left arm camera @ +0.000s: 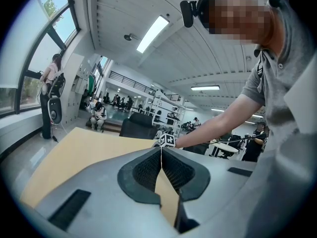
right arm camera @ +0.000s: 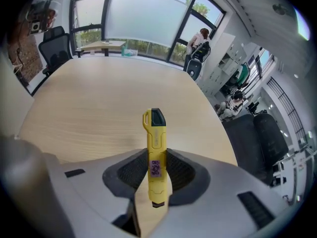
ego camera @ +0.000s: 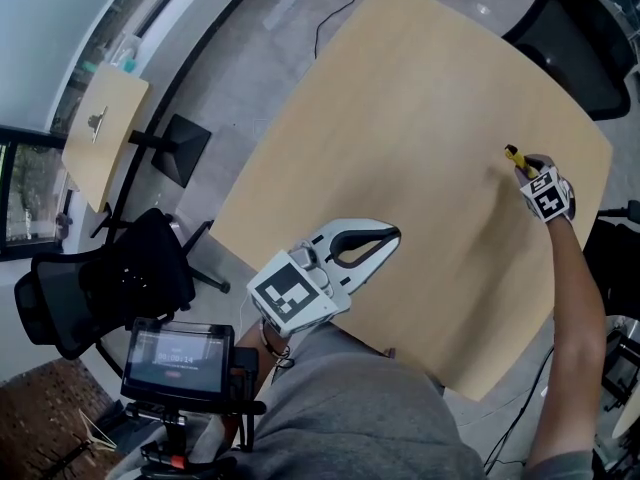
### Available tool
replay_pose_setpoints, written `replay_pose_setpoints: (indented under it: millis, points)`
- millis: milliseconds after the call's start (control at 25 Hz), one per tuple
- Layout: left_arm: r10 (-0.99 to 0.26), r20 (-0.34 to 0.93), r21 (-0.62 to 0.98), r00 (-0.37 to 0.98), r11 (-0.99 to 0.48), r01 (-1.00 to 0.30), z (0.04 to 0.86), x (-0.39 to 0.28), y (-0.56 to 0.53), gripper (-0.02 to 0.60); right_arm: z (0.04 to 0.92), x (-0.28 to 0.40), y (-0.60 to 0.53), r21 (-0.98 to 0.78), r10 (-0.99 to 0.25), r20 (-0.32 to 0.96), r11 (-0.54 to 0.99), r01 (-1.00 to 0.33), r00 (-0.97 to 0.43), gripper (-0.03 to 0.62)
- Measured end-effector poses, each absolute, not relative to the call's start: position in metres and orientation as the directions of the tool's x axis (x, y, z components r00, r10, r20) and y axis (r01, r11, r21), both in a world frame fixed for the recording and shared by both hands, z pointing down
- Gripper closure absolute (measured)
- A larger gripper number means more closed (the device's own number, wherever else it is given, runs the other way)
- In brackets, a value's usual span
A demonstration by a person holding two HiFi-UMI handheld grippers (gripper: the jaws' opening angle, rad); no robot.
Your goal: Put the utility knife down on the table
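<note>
Our right gripper's (right arm camera: 157,157) fingers (right arm camera: 179,171) pinched the yellow utility knife (right arm camera: 155,128) around its middle, with its dark-tipped end pointing out over the wooden bench (right arm camera: 99,98). Our left gripper's (left arm camera: 161,150) fingers (left arm camera: 147,171) were pressed together, empty, above the bench's near edge.

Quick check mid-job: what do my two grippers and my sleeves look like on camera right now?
The left gripper and right gripper both have smooth pale grey shells, with black textured pads lining a rounded opening. Each carries a cube with black-and-white square markers. The person wears a grey short-sleeved shirt.
</note>
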State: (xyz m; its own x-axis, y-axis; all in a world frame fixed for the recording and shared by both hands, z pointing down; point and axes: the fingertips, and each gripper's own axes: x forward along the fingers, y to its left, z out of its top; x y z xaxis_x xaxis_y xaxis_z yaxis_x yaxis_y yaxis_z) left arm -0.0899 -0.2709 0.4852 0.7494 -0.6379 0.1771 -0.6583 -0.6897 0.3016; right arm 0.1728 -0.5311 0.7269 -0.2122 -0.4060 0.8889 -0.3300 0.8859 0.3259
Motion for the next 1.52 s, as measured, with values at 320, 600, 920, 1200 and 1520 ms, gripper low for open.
replay_pose_setpoints:
  millis: [320,600,920,1200,1520]
  points:
    - [-0.635,0.181,0.302,0.751,-0.691,-0.657,0.487,-0.090,-0.270,0.575,0.733,0.169,-0.528,0.333,-0.387,0.902,0.905,-0.264,-0.191,0.477]
    - [-0.639,0.183,0.312,0.747,-0.683,-0.661,0.487,-0.089,-0.272,0.575,0.744,0.170,-0.522,0.330,-0.361,0.919,0.925,-0.191,-0.161,0.477]
    - [-0.643,0.187,0.322,0.743,-0.675,-0.665,0.491,-0.091,-0.271,0.575,0.755,0.172,-0.517,0.335,-0.344,0.931,0.938,-0.092,-0.120,0.477]
    - [-0.649,0.207,0.325,0.732,-0.660,-0.677,0.494,-0.094,-0.271,0.575,0.766,0.177,-0.505,0.332,-0.331,0.941,0.943,0.000,-0.070,0.477]
    - [-0.647,0.185,0.335,0.740,-0.666,-0.666,0.493,-0.093,-0.271,0.575,0.779,0.179,-0.492,0.307,-0.306,0.952,0.944,0.117,-0.024,0.477]
